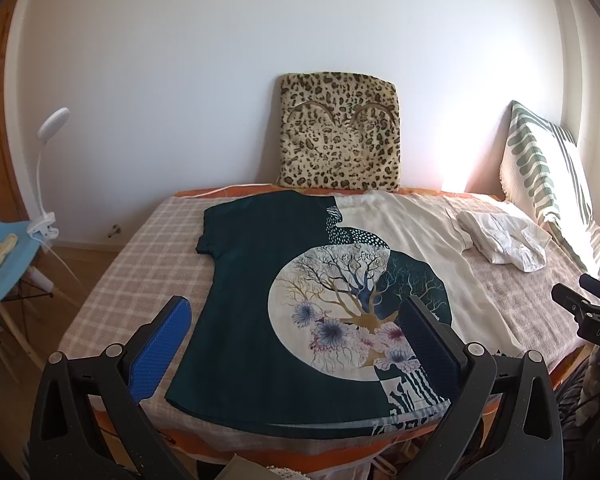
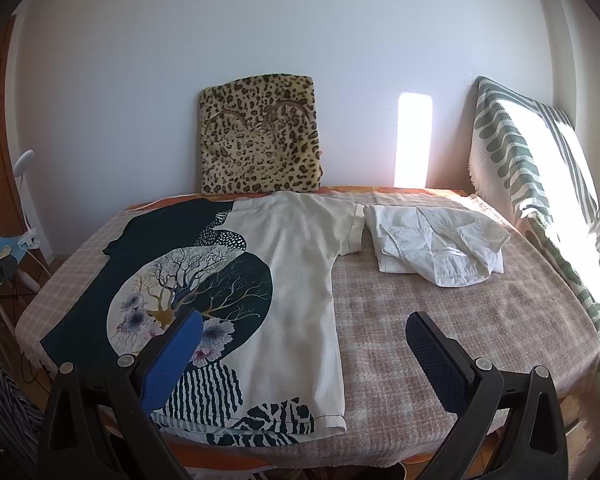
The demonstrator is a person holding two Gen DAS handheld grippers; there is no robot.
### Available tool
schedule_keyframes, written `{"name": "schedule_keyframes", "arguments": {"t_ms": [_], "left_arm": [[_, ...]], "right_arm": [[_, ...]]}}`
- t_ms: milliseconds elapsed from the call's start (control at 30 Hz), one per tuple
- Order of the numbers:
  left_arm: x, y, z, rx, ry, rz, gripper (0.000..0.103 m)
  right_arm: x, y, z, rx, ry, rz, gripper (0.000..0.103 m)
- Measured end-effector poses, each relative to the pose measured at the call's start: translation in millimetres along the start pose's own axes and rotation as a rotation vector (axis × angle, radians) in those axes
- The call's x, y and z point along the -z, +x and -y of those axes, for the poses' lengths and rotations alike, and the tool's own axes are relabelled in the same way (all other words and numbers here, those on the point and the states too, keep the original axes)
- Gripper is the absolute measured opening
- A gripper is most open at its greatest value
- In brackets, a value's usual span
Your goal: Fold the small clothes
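A T-shirt (image 1: pixel 260 280), dark green on the left and cream on the right with a tree-and-flowers print, lies flat and spread out on the checked bed cover; it also shows in the right wrist view (image 2: pixel 296 280). A crumpled white garment (image 1: pixel 500 240) lies to its right, also in the right wrist view (image 2: pixel 436 244). My left gripper (image 1: pixel 296 320) is open and empty above the shirt's lower part. My right gripper (image 2: pixel 304 332) is open and empty above the shirt's right hem side. The right gripper's body shows at the left view's right edge (image 1: pixel 588 312).
A leopard-print cushion (image 1: pixel 338 132) leans on the wall behind the bed. A green-and-white striped pillow (image 2: pixel 540 184) stands at the right. A blue chair (image 1: pixel 4 264) with a clip-on white lamp (image 1: pixel 48 168) stands left of the bed. The bed's checked cover (image 2: pixel 440 320) reaches the near edge.
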State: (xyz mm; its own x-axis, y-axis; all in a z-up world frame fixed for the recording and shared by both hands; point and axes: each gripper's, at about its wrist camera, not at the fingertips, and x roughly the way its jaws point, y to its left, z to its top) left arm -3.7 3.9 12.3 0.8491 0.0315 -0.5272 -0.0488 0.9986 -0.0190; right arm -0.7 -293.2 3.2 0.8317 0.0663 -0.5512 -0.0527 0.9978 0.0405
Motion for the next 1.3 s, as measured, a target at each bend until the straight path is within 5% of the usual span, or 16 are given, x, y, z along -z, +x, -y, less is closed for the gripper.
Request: {"name": "schedule_keyframes", "arguments": {"t_ms": [1300], "left_arm": [[-8.2, 2.3, -2.5, 0.001, -0.005, 0.008, 0.103]], "right_arm": [[-0.1, 0.2, -0.2, -0.003, 0.000, 0.001, 0.103]]}}
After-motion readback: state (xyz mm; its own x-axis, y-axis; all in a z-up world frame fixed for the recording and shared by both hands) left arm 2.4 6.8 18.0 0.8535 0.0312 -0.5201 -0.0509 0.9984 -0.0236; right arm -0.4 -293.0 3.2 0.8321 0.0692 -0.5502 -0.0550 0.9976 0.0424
